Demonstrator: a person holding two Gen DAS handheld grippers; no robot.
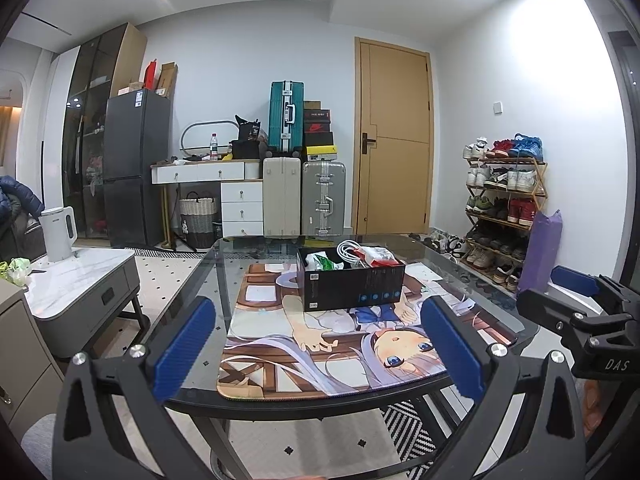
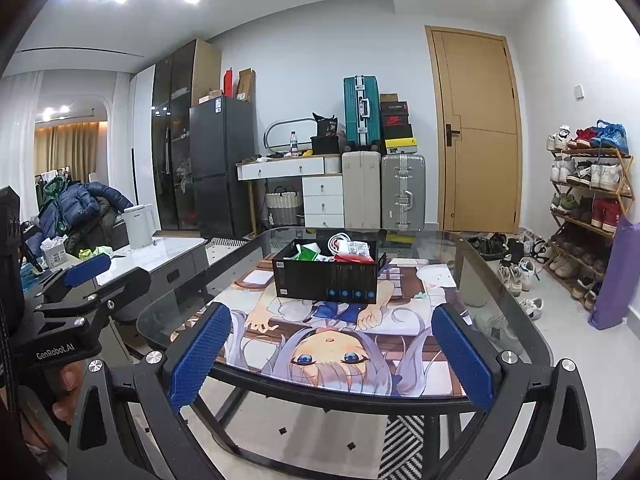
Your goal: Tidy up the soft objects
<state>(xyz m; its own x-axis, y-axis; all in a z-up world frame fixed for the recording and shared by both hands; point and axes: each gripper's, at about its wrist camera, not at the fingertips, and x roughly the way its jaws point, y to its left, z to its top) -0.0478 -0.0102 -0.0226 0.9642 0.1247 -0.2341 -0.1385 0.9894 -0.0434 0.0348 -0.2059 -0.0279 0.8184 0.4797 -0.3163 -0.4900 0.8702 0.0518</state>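
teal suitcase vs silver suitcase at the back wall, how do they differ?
The teal suitcase sits up high, stacked on the cream suitcase; the silver suitcase stands lower, beside the cream one. The teal suitcase is next to stacked shoeboxes; the silver suitcase is under them. Teal shell versus plain grey. Both stand upright, have metal frames and a side handle facing the camera.

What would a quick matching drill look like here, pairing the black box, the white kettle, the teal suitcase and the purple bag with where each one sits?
Things:
1. black box
2. white kettle
3. teal suitcase
4. purple bag

Places:
A. on the floor beside the shoe rack
B. on the marble side table
C. stacked on the cream suitcase
D. on the printed mat on the glass table

Pairs: 1-D, 2-B, 3-C, 4-A
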